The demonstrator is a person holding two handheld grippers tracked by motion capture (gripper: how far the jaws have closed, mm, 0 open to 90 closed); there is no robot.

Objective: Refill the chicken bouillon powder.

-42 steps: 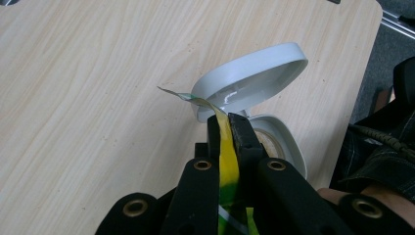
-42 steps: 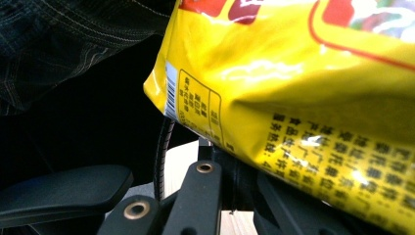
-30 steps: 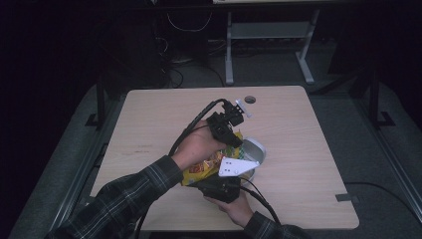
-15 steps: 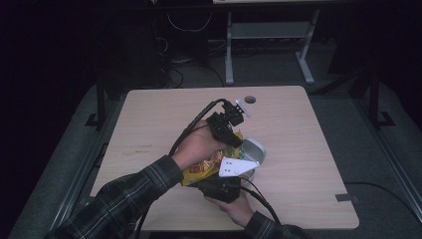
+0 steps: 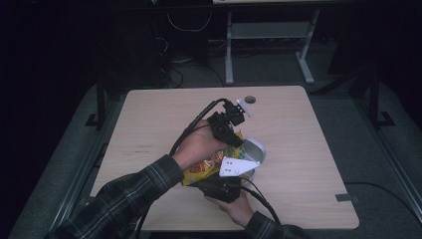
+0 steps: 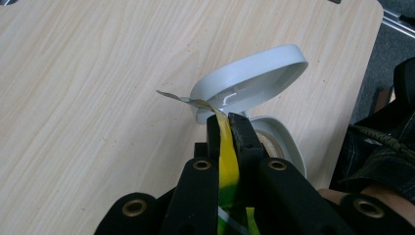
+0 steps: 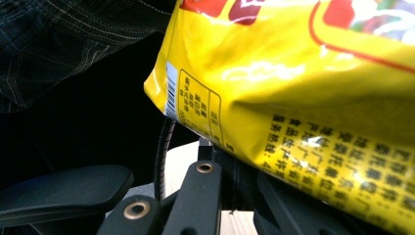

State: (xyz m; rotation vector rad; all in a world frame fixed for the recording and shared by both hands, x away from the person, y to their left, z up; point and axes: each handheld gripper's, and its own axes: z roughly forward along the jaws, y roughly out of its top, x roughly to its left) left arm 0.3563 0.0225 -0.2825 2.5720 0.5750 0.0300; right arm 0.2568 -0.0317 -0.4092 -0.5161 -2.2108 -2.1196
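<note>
No visible change is noted across the last second: in the high view the hands, bag and tub sit where they were. The step is judged to be held, not progressing.

Left claw (image 6: 227, 120): closed on the top edge of the yellow snack bag (image 6: 228, 161). The flattened film is pinched between the two black jaws, and a thin strip of the edge curls out past the tips. In the high view this claw (image 5: 235, 141) is seen at the bag's upper end, just beside the tub.

The bag (image 5: 203, 170) is held off the table (image 5: 149, 129) between the two claws, tilted, with its top end towards the tub. It cannot be told whether the bag is torn open yet.

Right claw (image 5: 211, 183): it is placed under the bag's lower end, close to the near table edge. In the right gripper view the bag (image 7: 293, 98) lies across the jaws and hides their tips, so open or closed cannot be told.

White tub (image 5: 255, 149): right of the bag, on the table. Its hinged lid (image 6: 254, 78) is stood open and tilted in the left gripper view, and the tub mouth (image 6: 274, 142) is partly hidden behind the jaws.

Judgement: a tear-open or pour into the tub is set up, and nothing is seen leaving the bag. With no motion logged, the task is no further along. The next move needs the top grip kept firm.
</note>
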